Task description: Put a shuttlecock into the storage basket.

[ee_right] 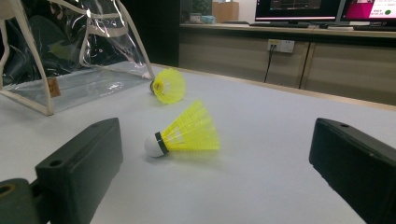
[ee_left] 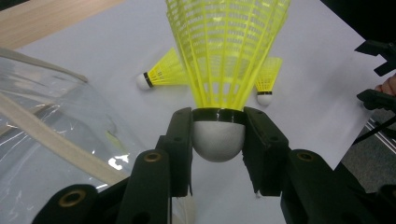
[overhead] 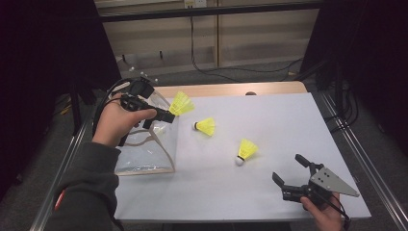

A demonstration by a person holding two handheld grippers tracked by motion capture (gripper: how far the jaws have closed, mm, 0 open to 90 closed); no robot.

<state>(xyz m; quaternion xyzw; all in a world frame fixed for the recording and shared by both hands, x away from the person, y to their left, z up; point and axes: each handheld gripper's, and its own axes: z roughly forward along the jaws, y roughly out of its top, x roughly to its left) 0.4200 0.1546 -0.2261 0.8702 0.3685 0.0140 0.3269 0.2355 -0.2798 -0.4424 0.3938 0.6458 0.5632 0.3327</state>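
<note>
From the high view, the left gripper (overhead: 166, 115) holds a yellow plastic-skirted shuttlecock with a white cork (overhead: 182, 103) above the far right corner of a clear plastic pouch with cream trim (overhead: 144, 161), which stands at the left of the white table (overhead: 269, 192); the skirt points right and away from the pouch, so the cork end is the nearer to the opening. Two more yellow shuttlecocks lie on the table, one mid-table (overhead: 206, 126) and one nearer and to the right (overhead: 246, 151), and the right gripper (overhead: 291, 174) sits at the near right with fingers spread, closer to that second one. In the left gripper view, the fingers (ee_left: 180, 144) pinch the held shuttlecock's cork (ee_left: 218, 140) from both sides, with the pouch's wall at the left; I see nothing in it here. In the right gripper view, the spread fingers (ee_right: 79, 163) frame the nearer loose shuttlecock (ee_right: 187, 133), lying on its side with its cork to the left; through the pouch's clear walls I can't tell whether it holds anything.
</note>
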